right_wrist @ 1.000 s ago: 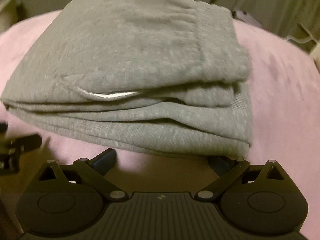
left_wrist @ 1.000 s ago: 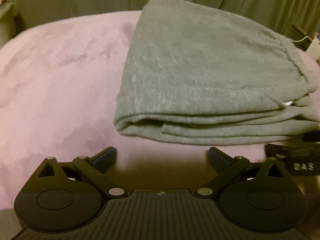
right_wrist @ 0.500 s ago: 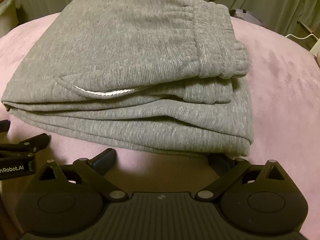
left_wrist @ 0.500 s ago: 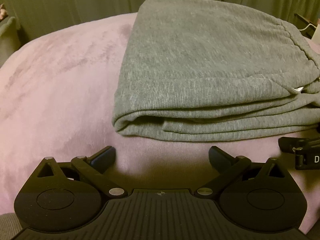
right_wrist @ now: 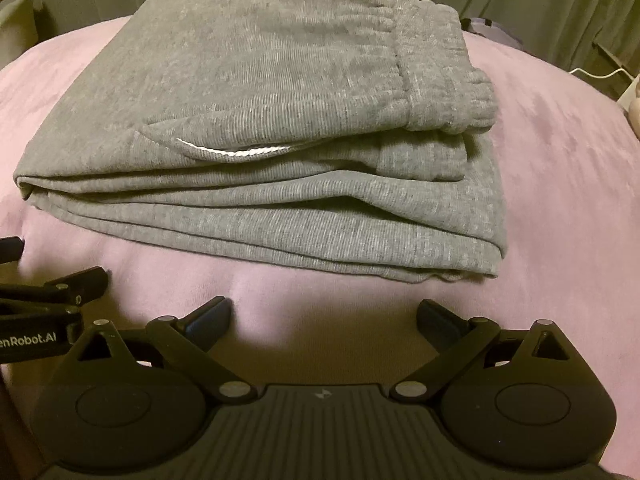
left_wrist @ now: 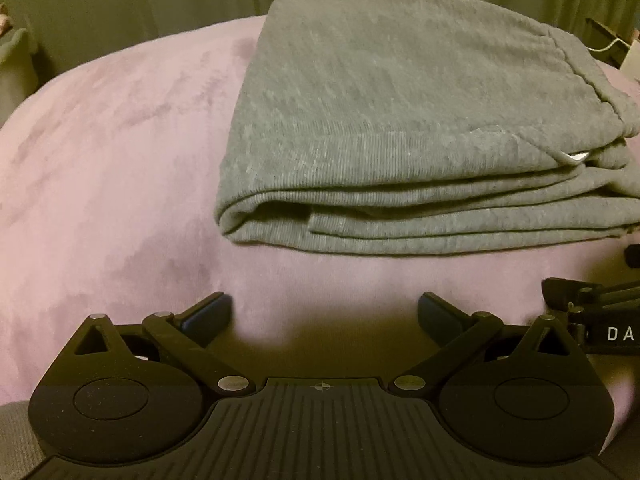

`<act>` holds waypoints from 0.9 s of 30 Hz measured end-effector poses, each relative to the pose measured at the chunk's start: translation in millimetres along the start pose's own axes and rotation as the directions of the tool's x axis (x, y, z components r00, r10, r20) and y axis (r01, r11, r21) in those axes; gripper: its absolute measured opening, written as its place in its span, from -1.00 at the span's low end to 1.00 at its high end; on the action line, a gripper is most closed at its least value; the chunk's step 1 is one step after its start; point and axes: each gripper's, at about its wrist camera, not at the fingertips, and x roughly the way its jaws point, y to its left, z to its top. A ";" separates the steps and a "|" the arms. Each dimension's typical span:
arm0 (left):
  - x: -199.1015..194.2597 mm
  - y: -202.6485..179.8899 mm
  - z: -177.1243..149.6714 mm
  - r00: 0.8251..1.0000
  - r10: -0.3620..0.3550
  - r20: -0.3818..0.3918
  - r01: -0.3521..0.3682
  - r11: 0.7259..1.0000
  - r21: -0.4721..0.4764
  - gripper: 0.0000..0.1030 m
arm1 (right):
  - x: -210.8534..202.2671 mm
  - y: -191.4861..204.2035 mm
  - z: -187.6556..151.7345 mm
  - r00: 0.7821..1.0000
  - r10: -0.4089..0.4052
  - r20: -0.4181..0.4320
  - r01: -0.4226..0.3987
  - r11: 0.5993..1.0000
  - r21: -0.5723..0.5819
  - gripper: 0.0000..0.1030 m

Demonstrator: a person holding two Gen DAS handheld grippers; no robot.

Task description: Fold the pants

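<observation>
Grey knitted folded pants [left_wrist: 400,128] are lying crosswise just ahead of both spread, empty jaws; your right gripper [right_wrist: 324,312] is sitting nearer than your left gripper [left_wrist: 324,312].

**Hidden, cropped and unclear**

In the left wrist view, the folded grey knit pants [left_wrist: 400,120] run off the right edge, so their waistband end is cut. The black right gripper [left_wrist: 592,312] shows only as a sliver there, its white lettering cropped to "DA". In the right wrist view, the black left gripper [right_wrist: 44,300] is cut by the left edge. The pants' inner layers are hidden by the fold.
</observation>
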 end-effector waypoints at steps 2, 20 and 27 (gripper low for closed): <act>1.2 0.1 1.2 1.000 0.005 0.006 -0.005 1.000 -0.001 1.00 | 0.4 1.0 -0.8 1.000 0.000 0.002 0.000 1.000 0.008 0.93; -2.8 -0.3 0.6 1.000 0.002 -0.006 -0.002 1.000 0.006 1.00 | 1.5 -1.5 -0.1 1.000 0.012 -0.001 -0.012 1.000 0.025 0.93; 2.5 2.8 5.0 1.000 0.002 -0.015 -0.002 1.000 -0.002 1.00 | 0.9 -0.2 -0.6 1.000 0.011 -0.005 -0.011 1.000 0.027 0.93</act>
